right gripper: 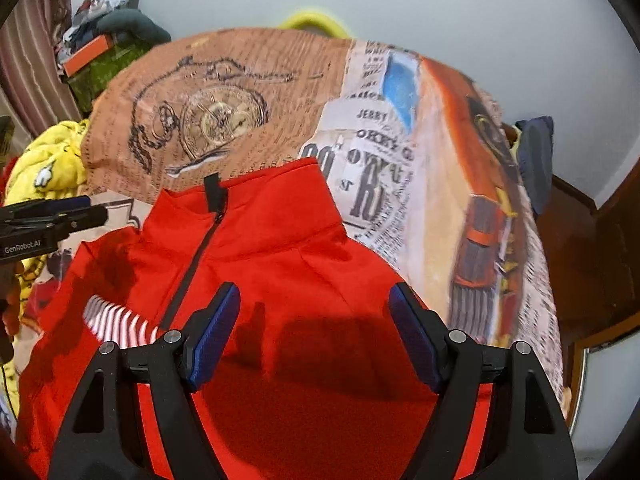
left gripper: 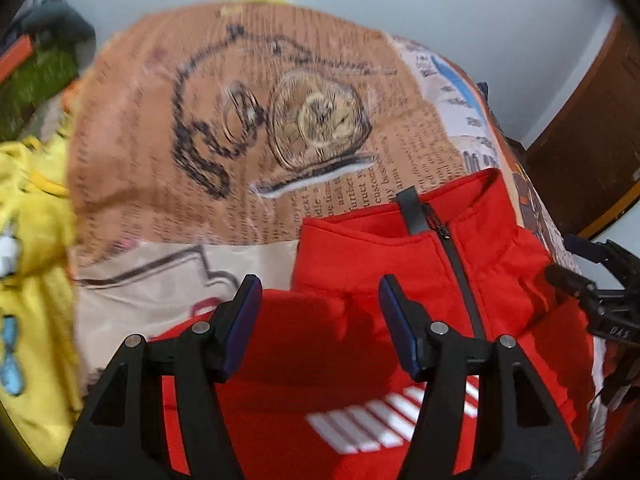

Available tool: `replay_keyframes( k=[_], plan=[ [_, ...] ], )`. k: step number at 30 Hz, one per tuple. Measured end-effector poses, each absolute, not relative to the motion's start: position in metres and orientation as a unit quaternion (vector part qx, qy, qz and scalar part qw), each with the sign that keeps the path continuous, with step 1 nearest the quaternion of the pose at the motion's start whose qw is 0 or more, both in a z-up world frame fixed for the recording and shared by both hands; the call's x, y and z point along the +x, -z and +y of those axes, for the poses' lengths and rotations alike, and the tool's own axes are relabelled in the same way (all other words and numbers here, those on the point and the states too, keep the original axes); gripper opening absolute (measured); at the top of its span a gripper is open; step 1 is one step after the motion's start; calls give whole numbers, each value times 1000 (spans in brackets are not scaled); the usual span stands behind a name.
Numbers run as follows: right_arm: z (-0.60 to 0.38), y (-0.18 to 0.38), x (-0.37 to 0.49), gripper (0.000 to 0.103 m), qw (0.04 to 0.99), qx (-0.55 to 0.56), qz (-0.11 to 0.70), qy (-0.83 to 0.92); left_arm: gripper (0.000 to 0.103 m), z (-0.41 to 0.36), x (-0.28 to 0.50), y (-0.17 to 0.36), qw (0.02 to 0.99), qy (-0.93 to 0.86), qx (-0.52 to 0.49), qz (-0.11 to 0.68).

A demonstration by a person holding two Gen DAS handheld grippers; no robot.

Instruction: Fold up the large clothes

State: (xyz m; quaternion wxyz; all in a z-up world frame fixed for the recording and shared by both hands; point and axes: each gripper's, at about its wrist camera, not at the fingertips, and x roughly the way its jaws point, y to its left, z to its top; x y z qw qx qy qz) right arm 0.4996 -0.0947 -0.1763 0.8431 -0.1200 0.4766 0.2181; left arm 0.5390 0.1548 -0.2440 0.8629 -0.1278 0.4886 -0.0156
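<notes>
Both pairs of jaws stand apart with nothing between their blue pads. The left gripper [left gripper: 320, 320] hangs over the left chest of one red zip-up jacket [left gripper: 360, 360], and the right gripper [right gripper: 316, 332] hangs over the same jacket's other shoulder; neither touches the cloth. Each gripper has two black fingers.

The jacket lies flat, front up, on a bed, its stand-up collar [right gripper: 256, 196] pointing away from the cameras. One dark zipper [left gripper: 460, 272] runs down the middle, closed up to the collar, with one black pull tab [right gripper: 212, 192] at the top. One white striped logo [left gripper: 384, 420] sits on the chest, just beside the left gripper's right finger.

Under the jacket lies one printed bedsheet [left gripper: 160, 140], brown with newsprint text, one pocket-watch drawing [right gripper: 220, 120] and an orange locomotive picture [right gripper: 480, 240] near its right edge. Yellow cloth with cartoon prints [left gripper: 32, 260] is bunched at the left of the bed. Beyond it stands one orange-edged box [right gripper: 88, 54]. A brown wooden door [left gripper: 592, 140] stands at the right.
</notes>
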Motion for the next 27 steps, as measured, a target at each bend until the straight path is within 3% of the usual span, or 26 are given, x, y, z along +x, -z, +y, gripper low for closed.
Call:
replay_keyframes(
  k=[10,12,14,16,19,21,27],
  plan=[
    [-76,199,544,71,835,-113,484,-234,60,164,584,306,828,30,-205,522],
    [-76,204,551,55,832,-102,489,-242,59,162,587,317,818,47,-227,527],
    [-74,212,558,46,821,-85,504,-253,59,162,586,322,820,52,-242,517],
    [-75,215,561,38,820,-67,508,-253,55,164,584,324,821,52,-256,508],
    [-81,216,558,20,825,-47,504,-253,36,165,580,321,826,51,-253,501],
    [-85,215,557,13,825,-35,503,-255,12,168,573,311,835,43,-234,496],
    [-86,193,542,9,833,-19,488,-262,9,162,554,255,869,41,-186,458]
  ],
)
